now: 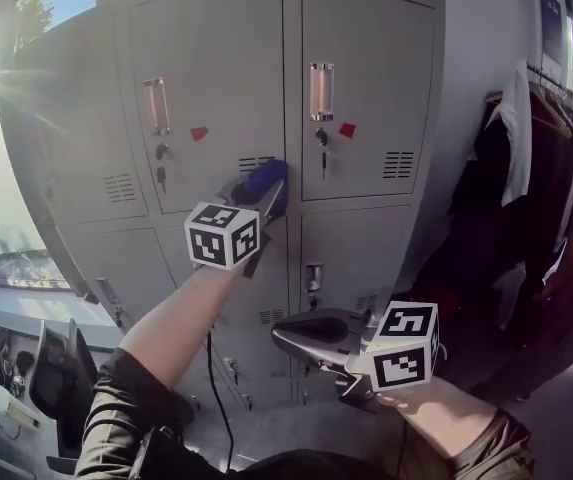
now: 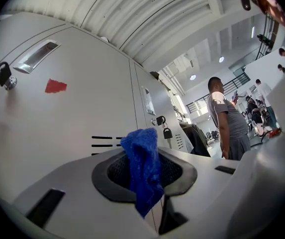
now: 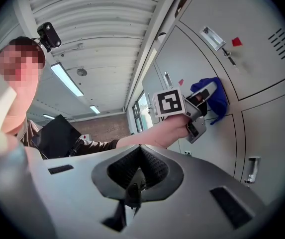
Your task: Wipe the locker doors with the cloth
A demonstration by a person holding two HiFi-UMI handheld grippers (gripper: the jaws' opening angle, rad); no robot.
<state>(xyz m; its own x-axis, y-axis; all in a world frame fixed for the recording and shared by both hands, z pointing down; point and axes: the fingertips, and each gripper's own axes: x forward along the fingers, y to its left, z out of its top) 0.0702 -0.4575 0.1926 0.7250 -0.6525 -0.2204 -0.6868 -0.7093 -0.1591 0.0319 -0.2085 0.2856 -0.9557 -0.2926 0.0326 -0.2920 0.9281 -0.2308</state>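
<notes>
Grey locker doors (image 1: 221, 78) fill the head view. My left gripper (image 1: 266, 190) is raised and shut on a blue cloth (image 1: 265, 177). The cloth lies against the bottom right corner of the upper left door, beside its vent slots (image 1: 256, 163). The left gripper view has the cloth (image 2: 143, 168) hanging folded between the jaws, with the door (image 2: 47, 128) and its red sticker (image 2: 55, 86) close behind. My right gripper (image 1: 280, 336) is held low before the lower right door (image 1: 356, 258), shut and empty. Its own view looks up at the left gripper and the cloth (image 3: 216, 98).
Dark clothes hang on a rack (image 1: 526, 168) to the lockers' right. Keys dangle from the upper doors' locks (image 1: 322, 153). A desk with gear (image 1: 26, 368) sits at lower left under a bright window. A person (image 2: 227, 121) stands farther along the locker row.
</notes>
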